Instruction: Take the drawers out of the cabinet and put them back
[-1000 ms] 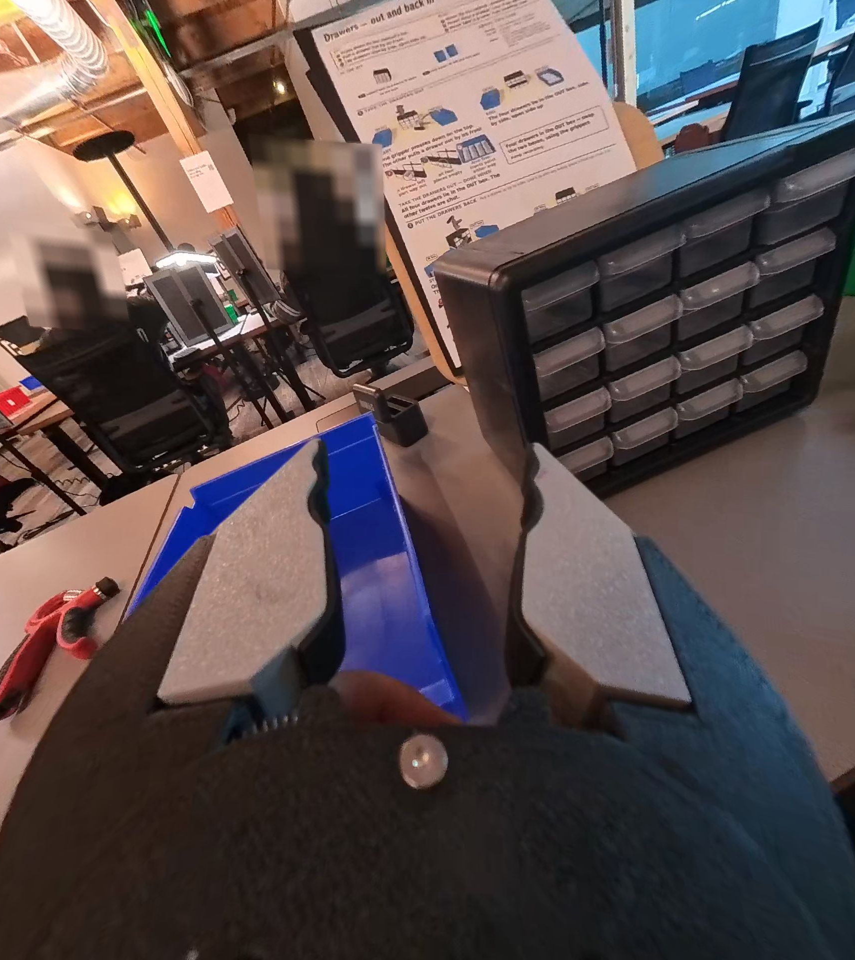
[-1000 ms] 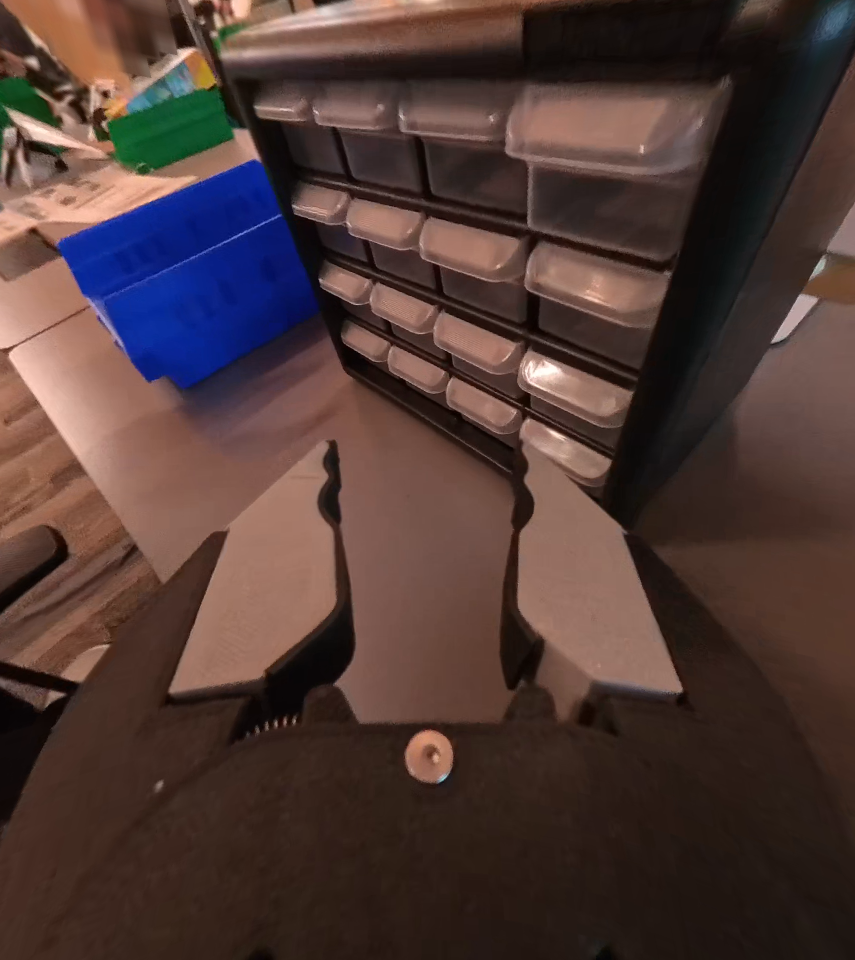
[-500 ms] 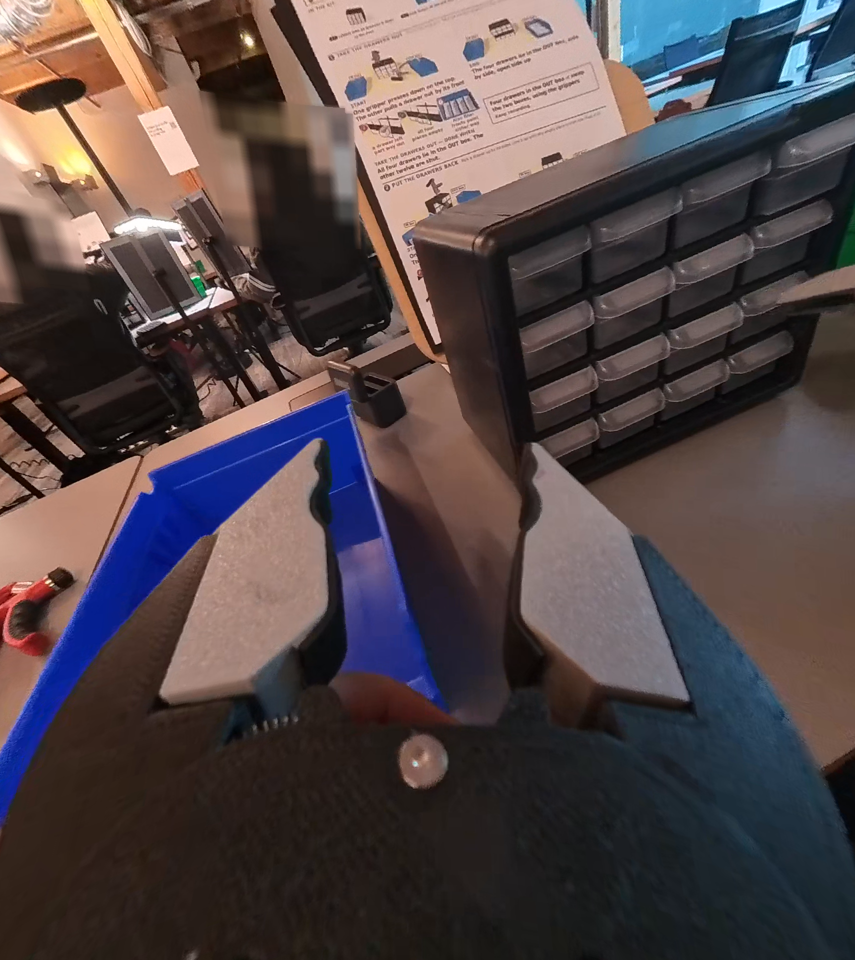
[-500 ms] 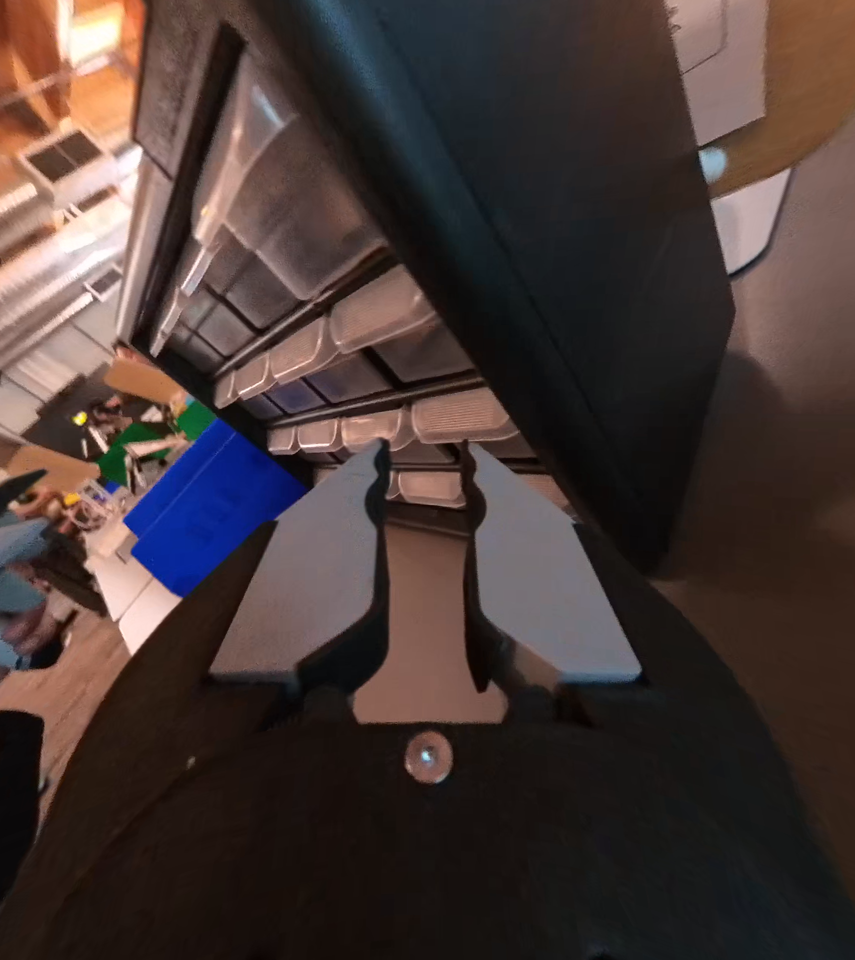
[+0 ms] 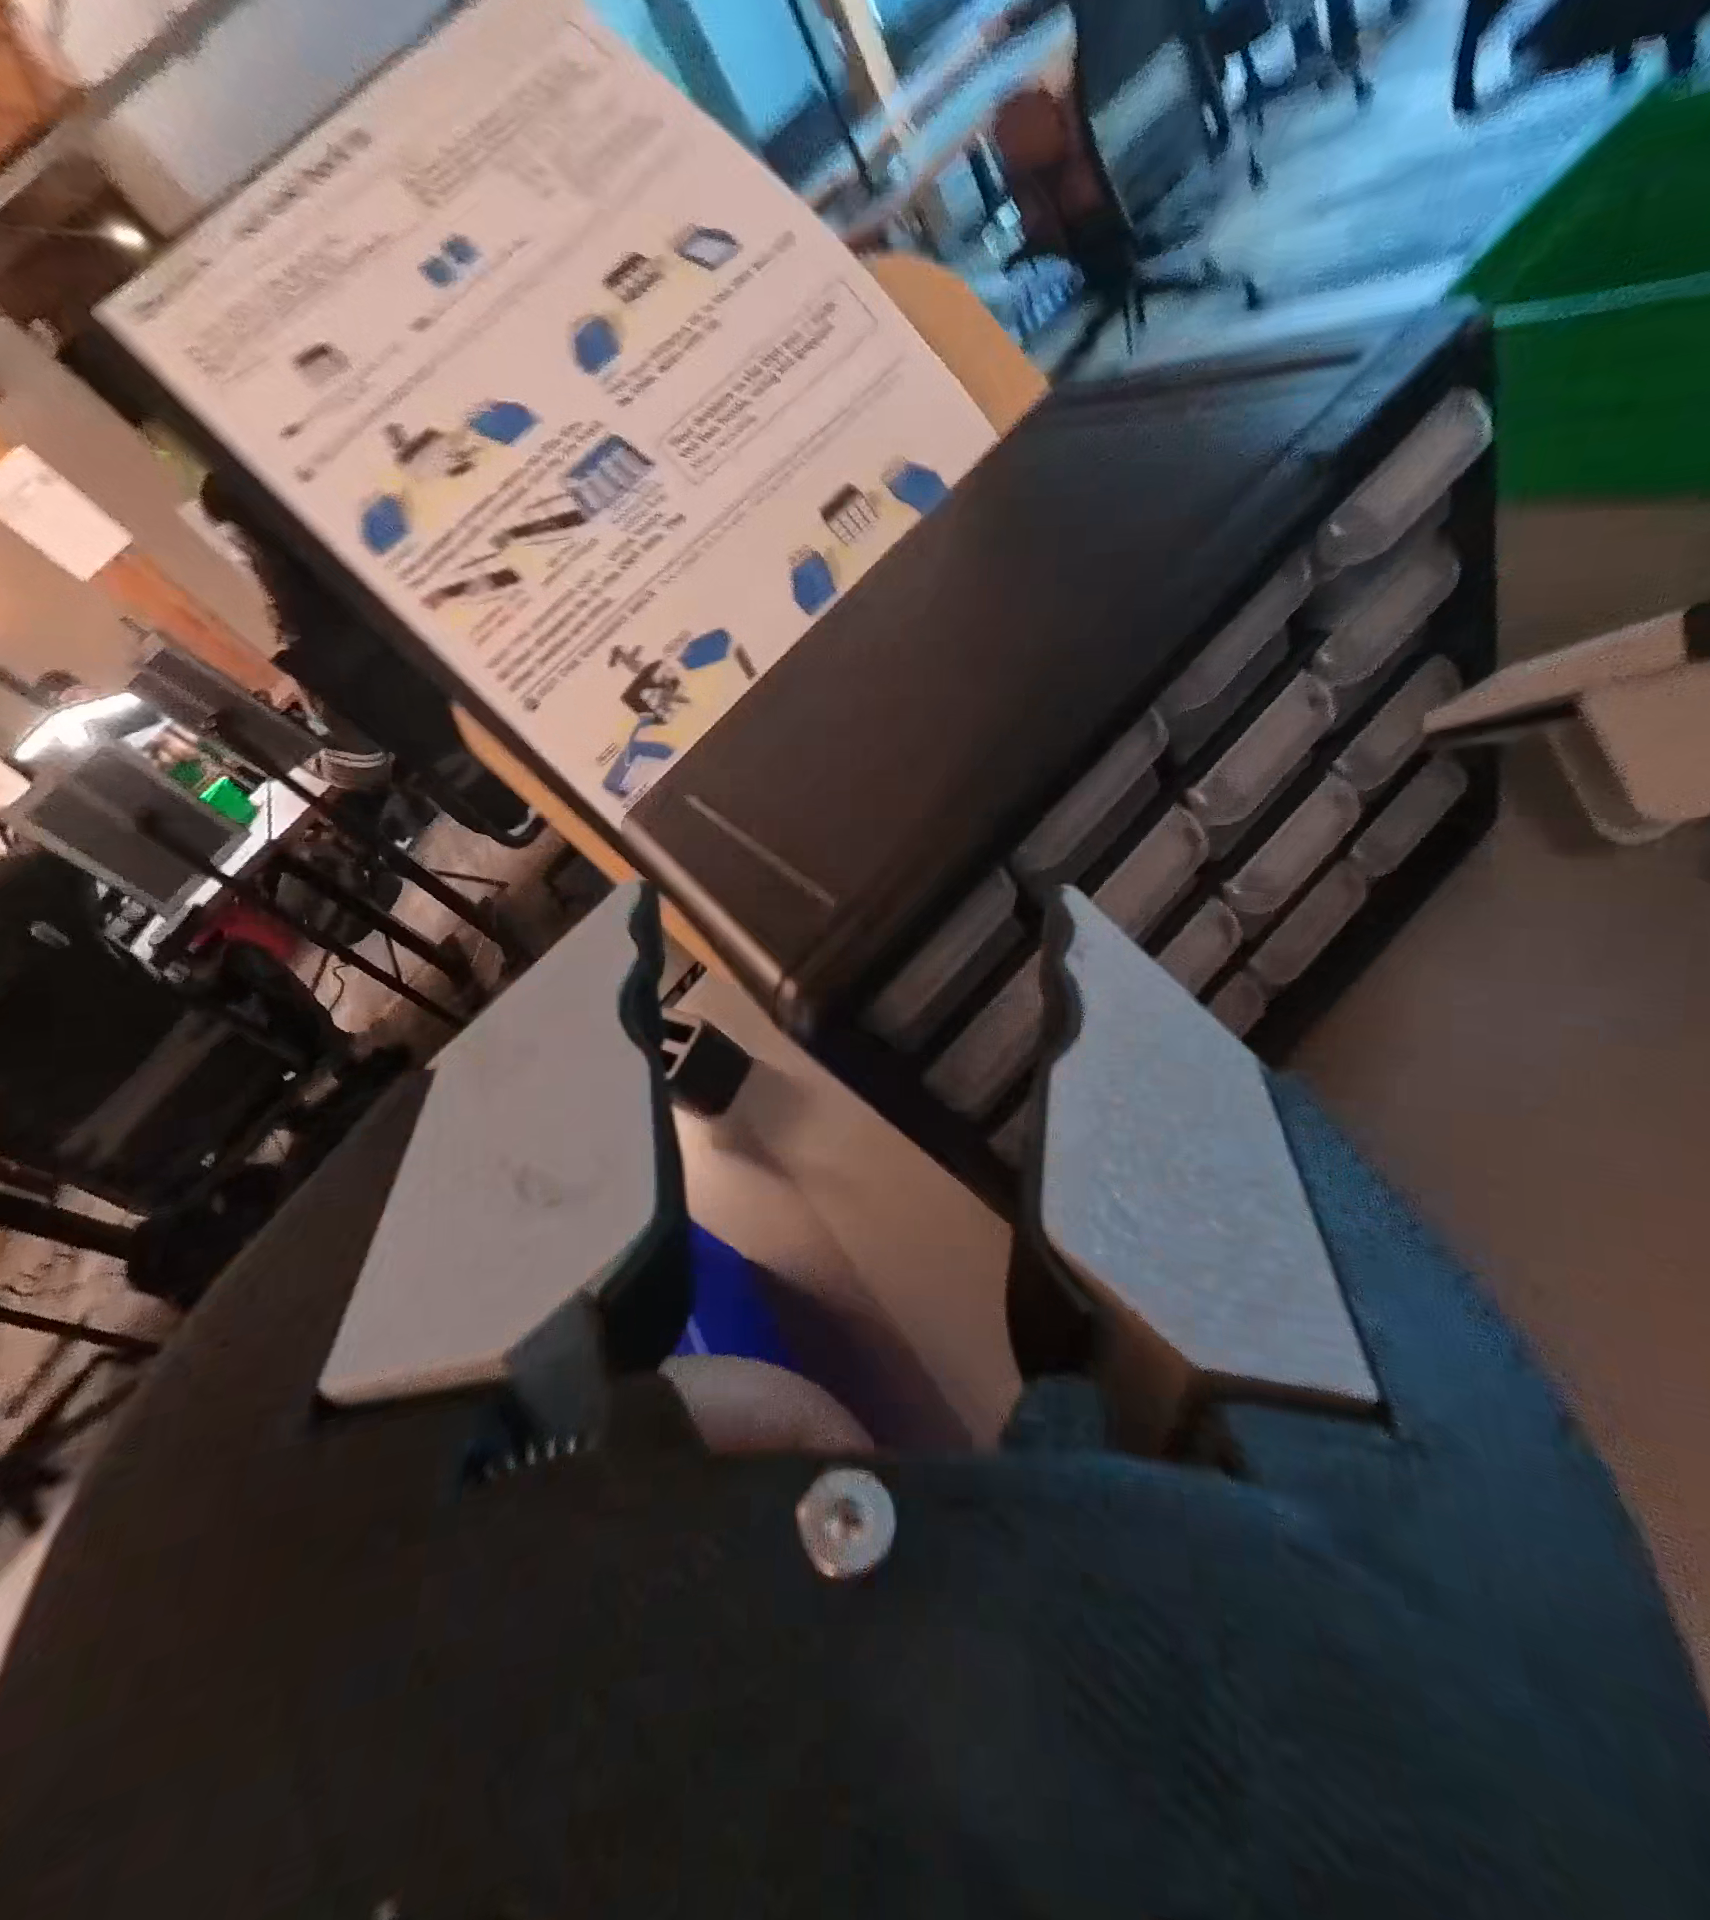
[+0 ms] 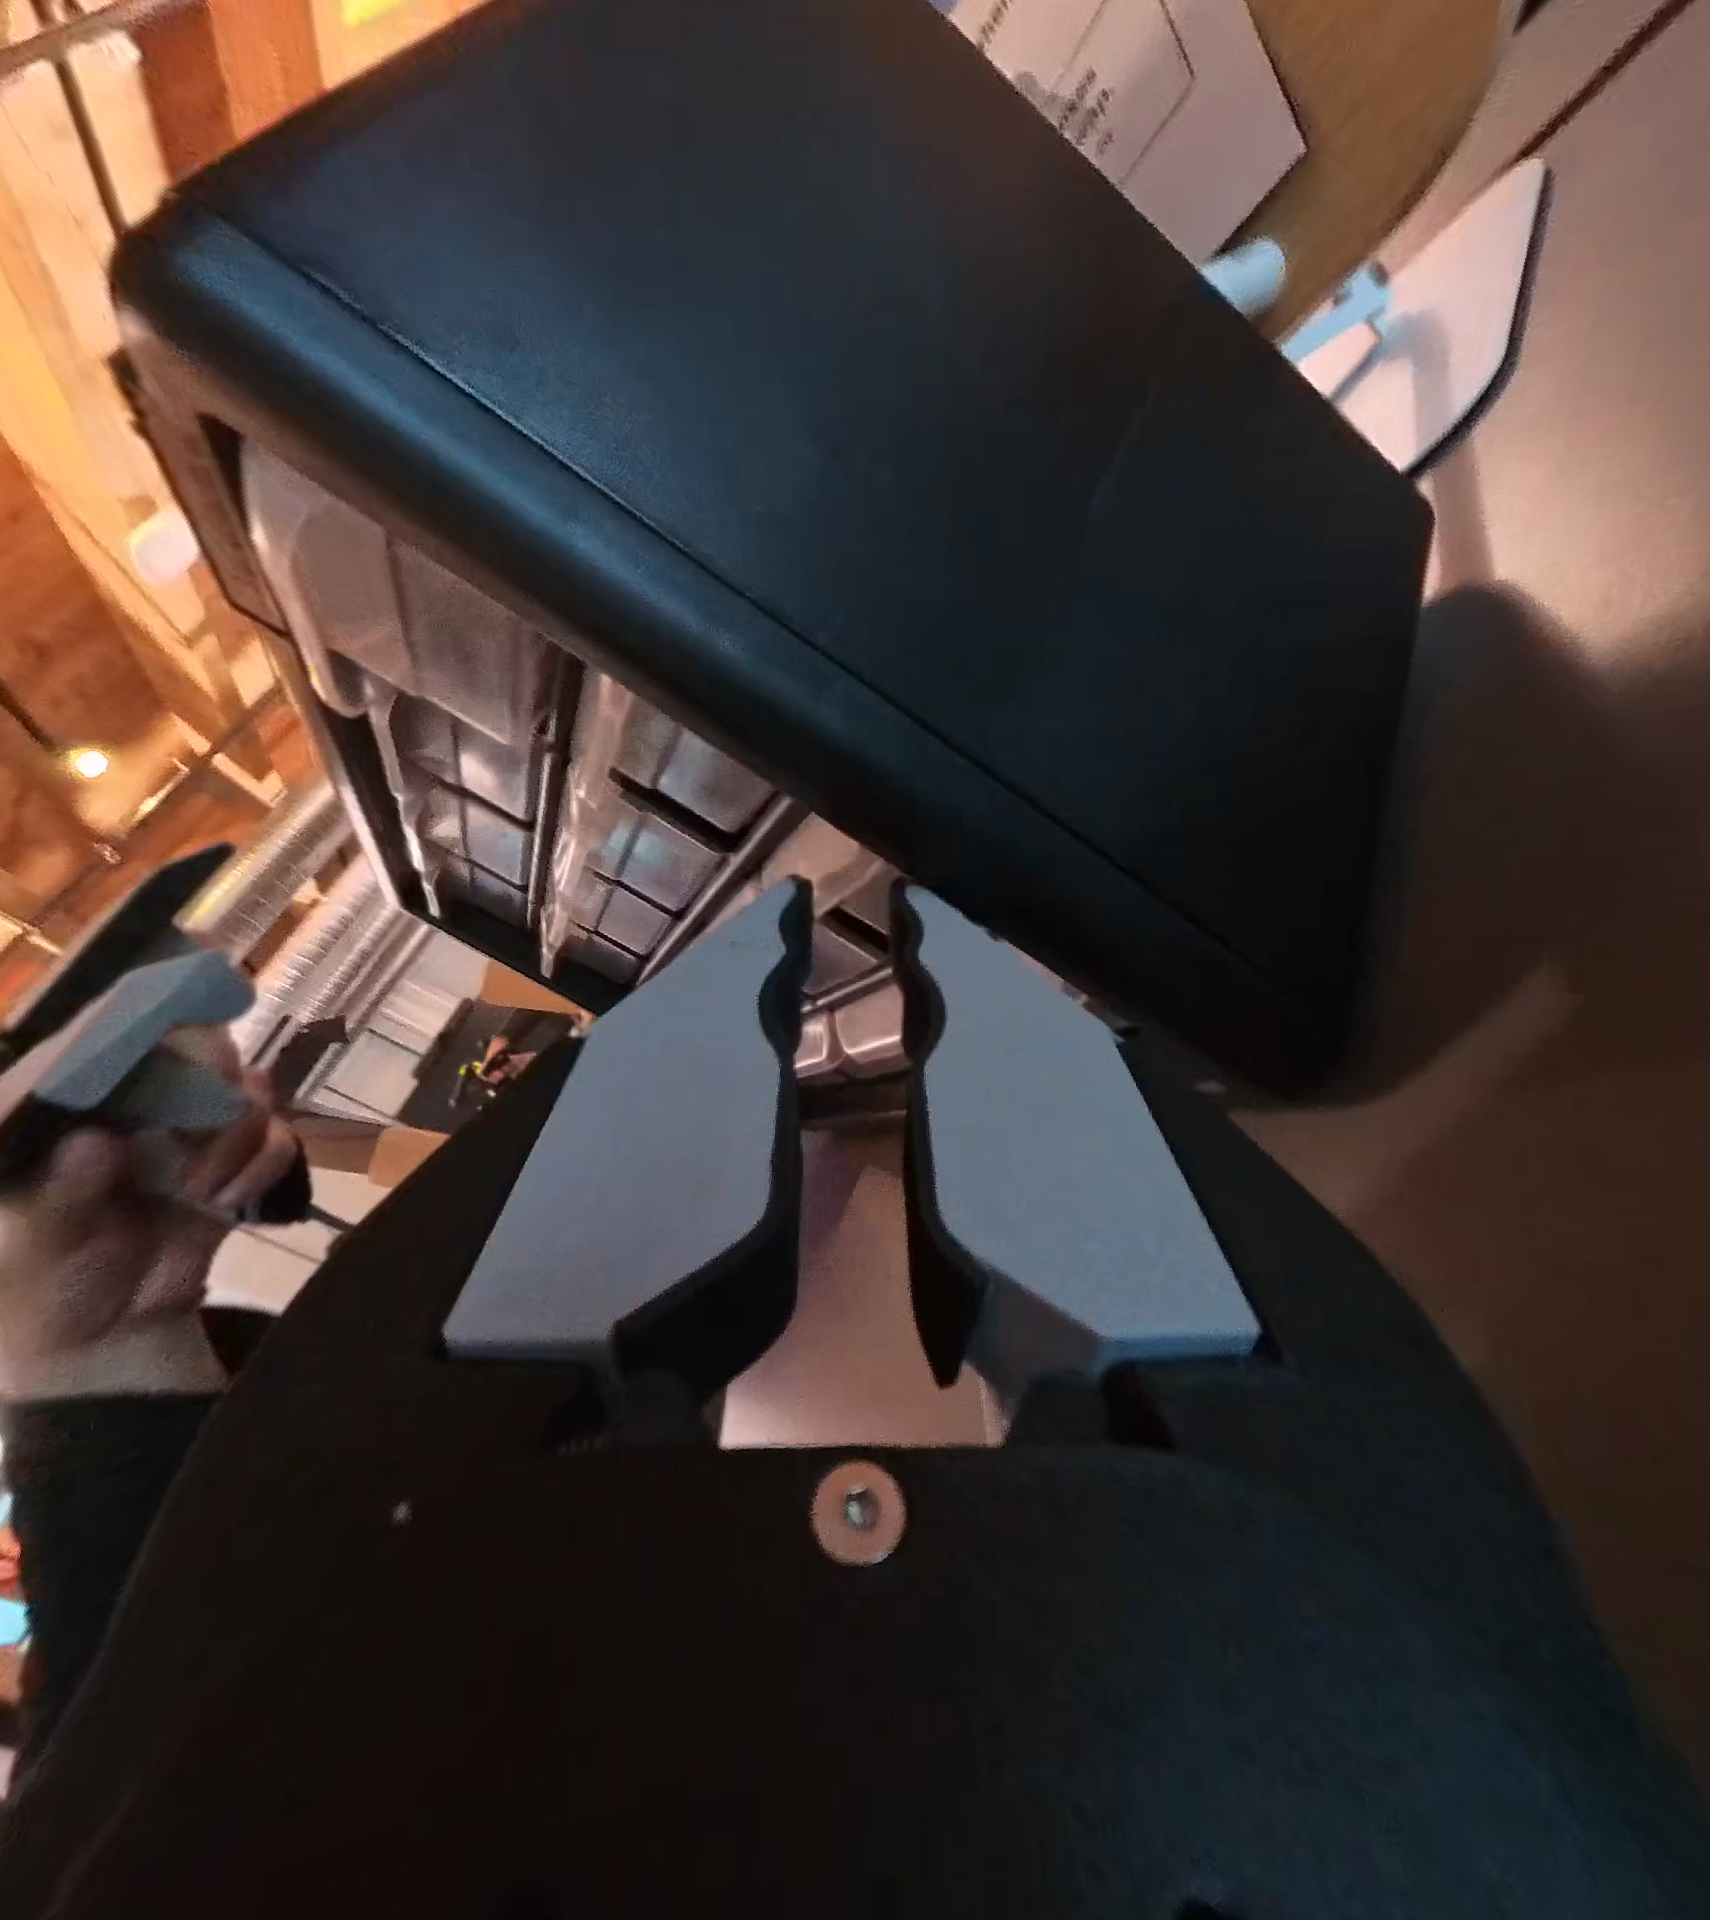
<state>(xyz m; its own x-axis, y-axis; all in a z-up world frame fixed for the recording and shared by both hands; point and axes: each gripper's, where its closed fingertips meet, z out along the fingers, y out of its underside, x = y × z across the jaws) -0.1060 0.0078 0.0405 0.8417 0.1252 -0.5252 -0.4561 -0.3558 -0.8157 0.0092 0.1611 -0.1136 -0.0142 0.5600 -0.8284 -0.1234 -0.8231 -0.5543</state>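
We see a pale grey-beige table (image 5: 1609, 1195) carrying everything here. Standing directly on it is a black drawer cabinet (image 5: 986, 665) with rows of clear plastic drawers (image 5: 1246, 769) all seated in their slots. Just beside the cabinet's left end sits a small black holder (image 5: 700, 1060), and nearer us a corner of a blue bin (image 5: 726, 1299) shows on the tabletop. From the right wrist view, the same table (image 6: 1609, 831) appears brownish in shadow, the cabinet (image 6: 830, 416) resting on it.
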